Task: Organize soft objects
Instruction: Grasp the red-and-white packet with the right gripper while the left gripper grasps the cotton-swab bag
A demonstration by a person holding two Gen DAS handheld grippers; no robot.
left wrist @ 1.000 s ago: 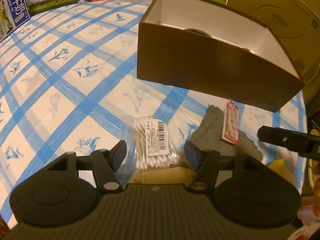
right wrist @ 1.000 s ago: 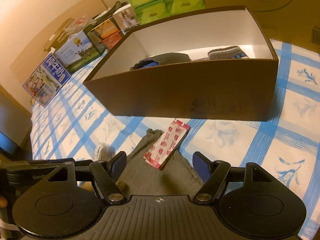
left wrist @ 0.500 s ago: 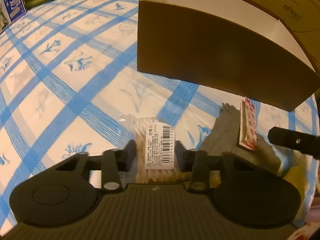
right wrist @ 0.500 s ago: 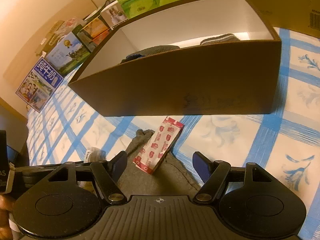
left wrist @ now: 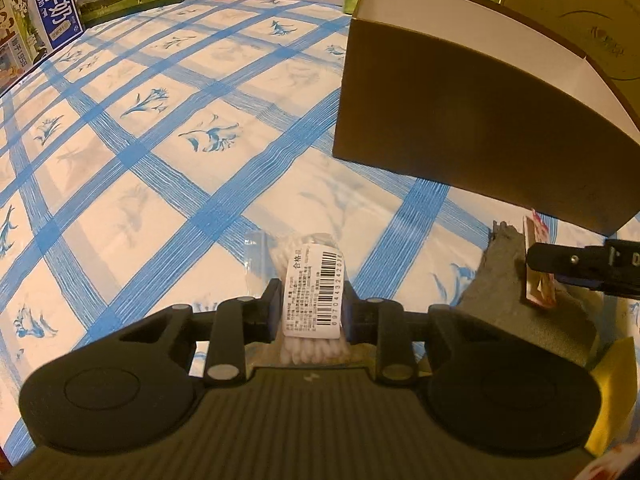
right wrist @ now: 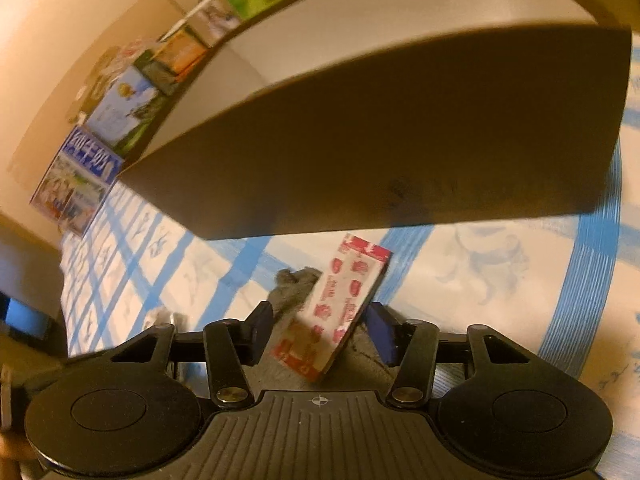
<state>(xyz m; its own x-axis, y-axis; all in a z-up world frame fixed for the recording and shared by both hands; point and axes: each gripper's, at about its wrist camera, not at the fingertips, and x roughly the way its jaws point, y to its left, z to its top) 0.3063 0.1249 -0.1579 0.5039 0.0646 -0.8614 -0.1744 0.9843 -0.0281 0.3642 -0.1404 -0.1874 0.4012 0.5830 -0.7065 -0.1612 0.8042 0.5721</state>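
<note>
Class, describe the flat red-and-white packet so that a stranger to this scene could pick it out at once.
Find the big brown box on the blue-checked cloth. In front of its near wall lies a grey cloth; the red-and-white packet rests on it, between the right gripper fingers. Unlike the clear cotton swab bag, it is opaque and red-printed.

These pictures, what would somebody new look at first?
Probably the bag of cotton swabs, squeezed between the left gripper fingers low in the middle. Behind it, on the right, stands a big brown box on the blue-checked tablecloth. The right gripper is open around a red-and-white packet lying on grey cloth.
</note>
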